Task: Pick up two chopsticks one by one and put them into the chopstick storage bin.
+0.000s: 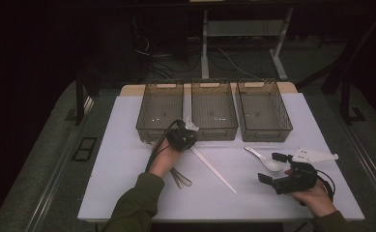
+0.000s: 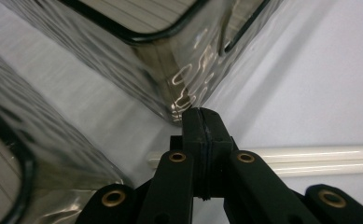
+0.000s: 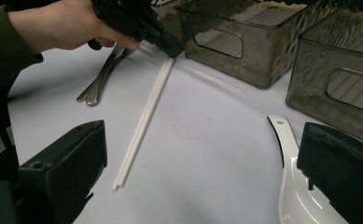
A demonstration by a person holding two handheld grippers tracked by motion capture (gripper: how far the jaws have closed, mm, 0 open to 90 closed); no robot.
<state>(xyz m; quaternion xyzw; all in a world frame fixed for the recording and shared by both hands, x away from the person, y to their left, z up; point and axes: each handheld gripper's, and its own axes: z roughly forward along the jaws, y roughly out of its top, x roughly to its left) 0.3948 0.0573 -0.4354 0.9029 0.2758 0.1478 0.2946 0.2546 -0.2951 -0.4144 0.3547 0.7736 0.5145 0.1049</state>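
My left gripper (image 1: 182,137) is shut, its jaw tips (image 2: 201,122) pressed together with nothing between them, at the front corner between the left bin (image 1: 150,126) and the middle bin (image 1: 217,134). A pair of white chopsticks (image 1: 214,169) lies flat on the table, and its far end (image 2: 310,158) passes under those jaws. At the right, my right gripper (image 1: 272,167) stands open just above the table. A white ceramic spoon (image 1: 267,161) lies by its right jaw (image 3: 291,186).
Three smoky see-through bins stand in a row at the back of the white table (image 1: 127,193), the right bin (image 1: 267,135) like the others with nothing in it. Two metal utensils (image 1: 180,179) lie beside the left forearm. The table's edges are close on all sides.
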